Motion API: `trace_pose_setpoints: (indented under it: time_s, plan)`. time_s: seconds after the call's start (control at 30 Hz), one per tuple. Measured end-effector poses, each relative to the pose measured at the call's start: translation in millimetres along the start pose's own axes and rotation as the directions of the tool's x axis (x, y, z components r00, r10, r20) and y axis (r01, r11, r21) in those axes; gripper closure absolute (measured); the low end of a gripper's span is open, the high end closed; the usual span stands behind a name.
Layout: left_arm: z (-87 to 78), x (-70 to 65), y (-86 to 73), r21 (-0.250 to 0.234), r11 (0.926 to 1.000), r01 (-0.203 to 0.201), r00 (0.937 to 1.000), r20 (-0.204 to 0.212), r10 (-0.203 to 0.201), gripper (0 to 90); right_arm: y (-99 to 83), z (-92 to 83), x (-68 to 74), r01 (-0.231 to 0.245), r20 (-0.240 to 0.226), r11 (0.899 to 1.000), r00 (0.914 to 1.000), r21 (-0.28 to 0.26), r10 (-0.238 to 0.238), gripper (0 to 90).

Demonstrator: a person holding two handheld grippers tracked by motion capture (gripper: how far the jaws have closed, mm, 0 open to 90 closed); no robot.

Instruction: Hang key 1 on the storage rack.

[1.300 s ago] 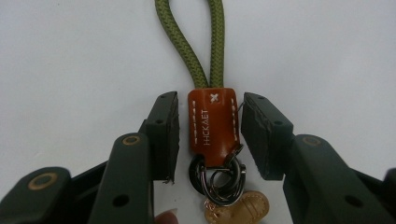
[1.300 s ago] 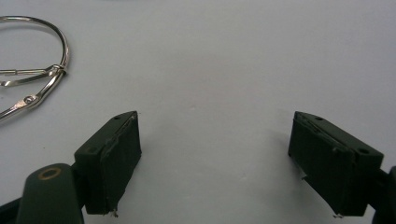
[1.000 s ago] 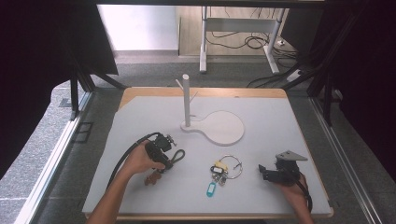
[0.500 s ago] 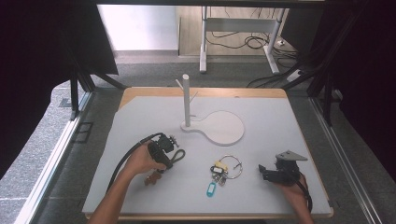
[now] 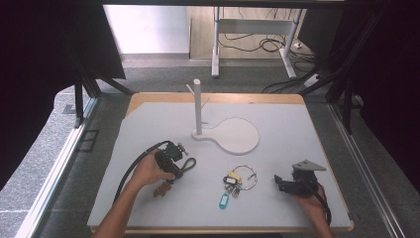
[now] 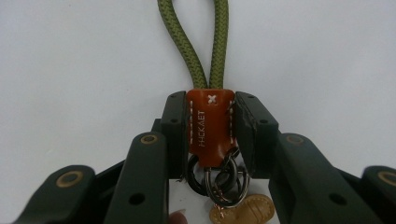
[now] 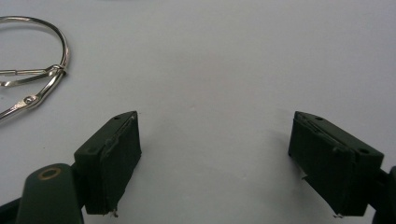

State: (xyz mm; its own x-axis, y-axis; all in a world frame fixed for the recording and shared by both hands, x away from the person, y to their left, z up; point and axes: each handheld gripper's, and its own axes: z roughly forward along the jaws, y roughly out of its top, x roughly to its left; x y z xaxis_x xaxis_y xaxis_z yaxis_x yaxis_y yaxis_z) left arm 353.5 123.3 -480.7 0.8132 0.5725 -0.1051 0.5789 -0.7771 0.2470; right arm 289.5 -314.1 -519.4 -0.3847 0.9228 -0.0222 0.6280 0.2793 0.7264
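On the grey table [image 5: 297, 124], the left gripper [image 6: 211, 122] had just closed on the keychain's leather tab [image 6: 210, 126], grasp made, lift and hanging on the stand [image 5: 197, 106] ahead left, right gripper [image 7: 215, 158] open.

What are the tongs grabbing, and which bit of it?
The left tongs pinch the keychain by its orange leather tab. The right tongs are open, holding nothing.
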Motion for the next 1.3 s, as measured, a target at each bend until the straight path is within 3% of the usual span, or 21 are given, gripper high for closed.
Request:
trace_pose_setpoints:
  time_s: [0.13, 0.17, 0.27, 0.43, 0.87, 0.9, 0.93, 0.97, 1.03, 1.3]
  plan:
    - [-9.1, 0.8, -4.9, -0.063, 0.998, 0.011, 0.9994, 0.034, -0.008, 67.0, 0.0, 0.2, -0.1, -0.002, 0.0, 1.0, 1.0, -0.001, 0.002, 16.7]
    - [-11.6, -1.0, -6.1, -0.093, 0.9952, 0.03, 0.9986, 0.046, -0.026, 67.0, 0.0, 0.2, -0.1, -0.001, 0.0, 1.0, 1.0, -0.001, 0.001, 16.7]
    - [-17.5, -1.4, -7.9, -0.113, 0.9933, 0.027, 0.9984, 0.053, -0.021, 67.0, -0.1, 0.1, 0.0, -0.001, 0.0, 1.0, 1.0, -0.001, 0.001, 16.7]
    - [-38.1, 1.3, -16.2, -0.181, 0.9829, 0.033, 0.996, 0.088, -0.017, 67.1, 0.0, 0.0, -0.1, 0.0, 0.0, 1.0, 1.0, 0.0, 0.0, 16.7]
    - [-78.8, 7.4, -30.9, -0.269, 0.9625, 0.037, 0.995, 0.099, -0.011, 67.0, -0.1, 0.0, -0.3, 0.0, -0.001, 1.0, 1.0, 0.001, 0.0, 16.7]
    - [-84.8, 8.7, -32.6, -0.288, 0.9568, 0.037, 0.9934, 0.115, -0.004, 67.0, -0.1, 0.0, -0.3, 0.0, -0.001, 1.0, 1.0, 0.001, 0.0, 16.7]
    - [-84.8, 8.7, -32.6, -0.288, 0.9568, 0.037, 0.9934, 0.115, -0.004, 67.0, -0.1, 0.0, -0.3, 0.0, -0.001, 1.0, 1.0, 0.001, 0.0, 16.7]
    - [-89.9, 10.6, -34.0, -0.315, 0.9483, 0.04, 0.9907, 0.136, 0.004, 67.1, -0.1, 0.0, -0.3, 0.0, -0.001, 1.0, 1.0, 0.001, 0.0, 16.7]
    - [-92.5, 11.7, -34.4, -0.325, 0.9446, 0.044, 0.9903, 0.139, 0.002, 67.0, -0.1, 0.0, -0.3, 0.0, -0.001, 1.0, 1.0, 0.001, 0.0, 16.7]
    - [-100.5, 19.9, -35.3, -0.332, 0.9417, 0.055, 0.9906, 0.137, -0.01, 67.0, -0.1, 0.0, -0.4, 0.0, -0.001, 1.0, 1.0, 0.001, 0.0, 16.7]
